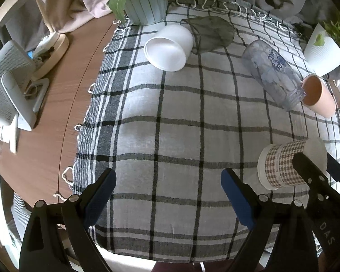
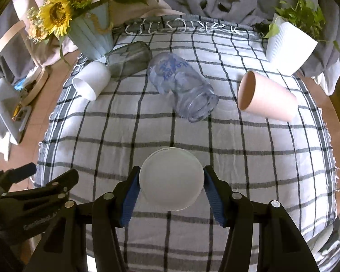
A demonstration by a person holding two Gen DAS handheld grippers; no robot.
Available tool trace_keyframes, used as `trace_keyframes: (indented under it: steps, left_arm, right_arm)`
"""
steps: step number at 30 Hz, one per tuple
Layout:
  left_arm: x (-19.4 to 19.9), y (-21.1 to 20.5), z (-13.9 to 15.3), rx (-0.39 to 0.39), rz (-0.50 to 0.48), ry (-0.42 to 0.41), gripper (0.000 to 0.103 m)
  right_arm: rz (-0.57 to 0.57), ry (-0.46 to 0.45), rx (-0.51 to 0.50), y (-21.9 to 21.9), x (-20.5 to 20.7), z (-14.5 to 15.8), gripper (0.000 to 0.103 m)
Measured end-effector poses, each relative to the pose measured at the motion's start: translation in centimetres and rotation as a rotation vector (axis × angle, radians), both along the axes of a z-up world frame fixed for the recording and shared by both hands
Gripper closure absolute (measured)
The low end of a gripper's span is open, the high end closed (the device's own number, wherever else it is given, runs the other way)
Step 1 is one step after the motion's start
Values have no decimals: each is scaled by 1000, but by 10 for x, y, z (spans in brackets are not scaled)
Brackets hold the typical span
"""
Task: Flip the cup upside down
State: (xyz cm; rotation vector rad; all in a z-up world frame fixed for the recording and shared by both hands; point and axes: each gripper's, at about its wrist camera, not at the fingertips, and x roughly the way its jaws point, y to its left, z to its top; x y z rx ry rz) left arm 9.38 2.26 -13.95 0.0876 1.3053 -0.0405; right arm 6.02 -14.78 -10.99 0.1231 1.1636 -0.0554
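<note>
Right gripper [image 2: 171,184]: blue-padded fingers [image 2: 129,200] clamped on the sides of the paper cup with the grey houndstooth sleeve [image 2: 171,179]; both pads press its wall.
Houndstooth cup: between the right fingertips, its flat white end facing the right wrist camera; from the left wrist view it [image 1: 287,164] sits at the far right, beyond and to the right of the left fingertips, with a black finger of the right gripper [image 1: 306,172] across its sleeve (whether it touches the cloth is not clear).
Left gripper [image 1: 167,181]: fingers wide apart, nothing between them, only the grey and black checked tablecloth [image 1: 170,113] beyond the tips.
White plastic cup [image 1: 168,47]: lying on its side, far ahead of the left fingers, touching a dark translucent tumbler [image 1: 212,34] also on its side.
Clear bottle with blue lettering [image 2: 181,88]: on its side, straight ahead of the right fingertips, well apart from them.
Pink cup [image 2: 265,97]: on its side, ahead and right of the right fingers, open mouth towards the bottle.
Pale blue ribbed sunflower pot [image 2: 90,38]: far left of the cloth.
White ribbed plant pot [image 2: 287,47]: far right.
</note>
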Motion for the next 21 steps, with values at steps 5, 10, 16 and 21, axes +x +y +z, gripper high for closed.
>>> trace_keyframes:
  steps: [5,10,16,21]
  left_arm:
    - [-2,2,2,13,5,-6,8]
    - [-6,2,7,40,6,-26,8]
    - [-17,0,23,66,-14,-75,8]
    - [-33,-2,47,69,-34,-143,8]
  right_arm:
    - [-16,-3,15,-2,1,-1,47]
    - [-62,23,33,-9,-2,-2,26]
    - [-83,-35,3,-14,-16,21,21]
    - [-110,-89,-2,-21,-35,49,18]
